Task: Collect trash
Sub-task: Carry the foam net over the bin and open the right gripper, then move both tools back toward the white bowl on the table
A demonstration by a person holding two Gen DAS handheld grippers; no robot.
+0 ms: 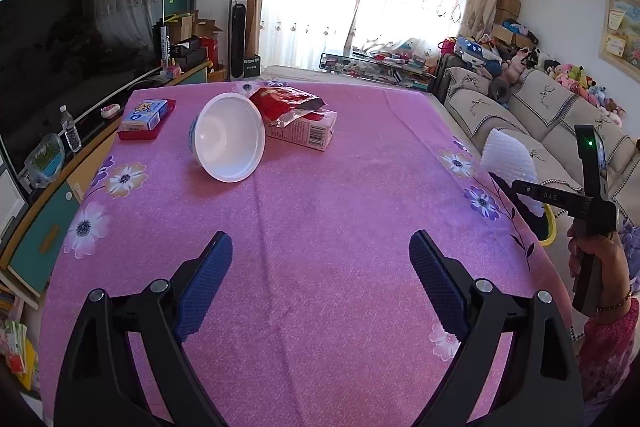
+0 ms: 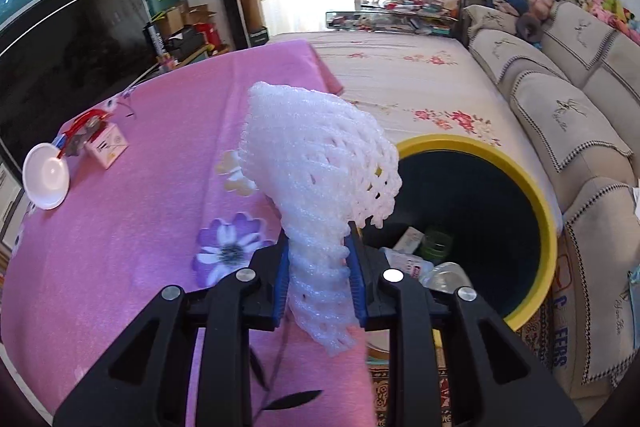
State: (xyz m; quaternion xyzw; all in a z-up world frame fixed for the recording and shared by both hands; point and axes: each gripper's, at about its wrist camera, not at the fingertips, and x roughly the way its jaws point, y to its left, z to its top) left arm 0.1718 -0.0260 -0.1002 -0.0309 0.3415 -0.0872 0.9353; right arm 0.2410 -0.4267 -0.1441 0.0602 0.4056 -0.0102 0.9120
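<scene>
My right gripper (image 2: 318,281) is pinched on a white foam fruit net (image 2: 320,163), my blue pads squeezing its narrow lower end. The net's long axis runs up and away from my fingers, flaring wide at the top. It hangs at the edge of the pink tablecloth (image 2: 132,227), just beside the yellow-rimmed trash bin (image 2: 550,223). My left gripper (image 1: 320,283) is spread wide and empty above the cloth, well short of the tipped white bowl (image 1: 230,143).

"DAS" on the right gripper (image 1: 516,203), "EERS" on a bag (image 2: 560,343) beside the sofa (image 2: 580,131)
</scene>
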